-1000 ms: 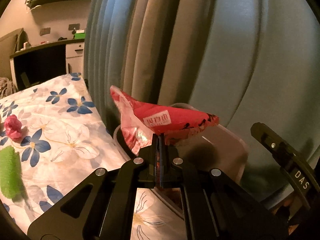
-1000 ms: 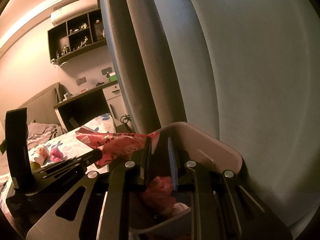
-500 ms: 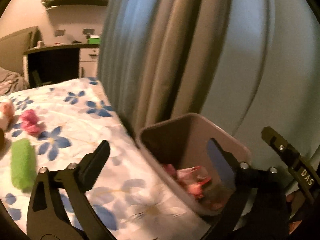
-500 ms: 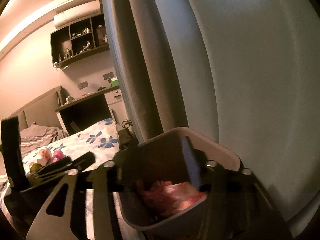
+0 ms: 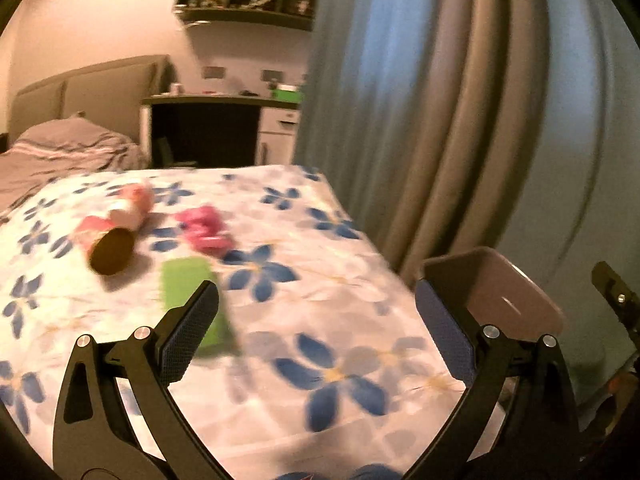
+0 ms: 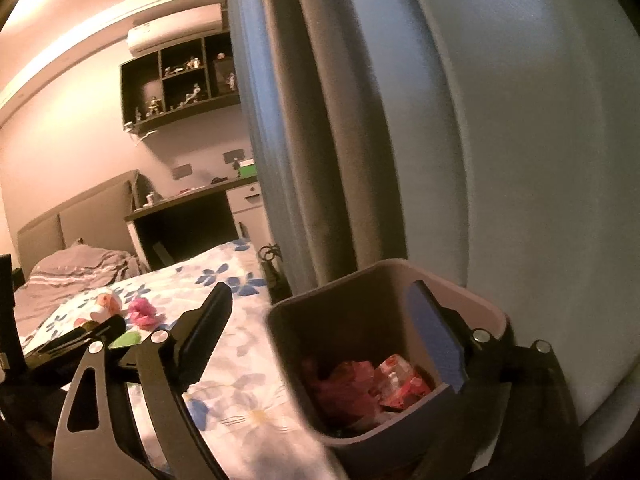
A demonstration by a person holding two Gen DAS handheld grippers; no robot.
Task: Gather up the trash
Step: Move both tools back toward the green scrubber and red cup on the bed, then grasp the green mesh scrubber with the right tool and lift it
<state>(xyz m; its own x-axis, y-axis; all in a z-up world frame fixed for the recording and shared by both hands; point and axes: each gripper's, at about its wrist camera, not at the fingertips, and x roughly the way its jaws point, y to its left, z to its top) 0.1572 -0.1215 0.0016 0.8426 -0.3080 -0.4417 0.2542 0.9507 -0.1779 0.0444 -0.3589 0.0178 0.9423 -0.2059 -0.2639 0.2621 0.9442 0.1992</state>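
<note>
Both claws are empty: left claw gaping wide over the bed, right claw opening above the bin. Next I'd go for the green wrapper nearest the left claw, approaching low and pinching its edge.

Left gripper fingers spread wide and empty, right gripper fingers opening, empty

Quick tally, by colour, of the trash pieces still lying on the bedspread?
Pink crumpled wrapper: 1
Green packet: 1
Pink-and-white cup on its side: 1
Total: 3 pieces on the bedspread; blur could hide small bits. Red wrappers already lie in the bin and are not counted.
</note>
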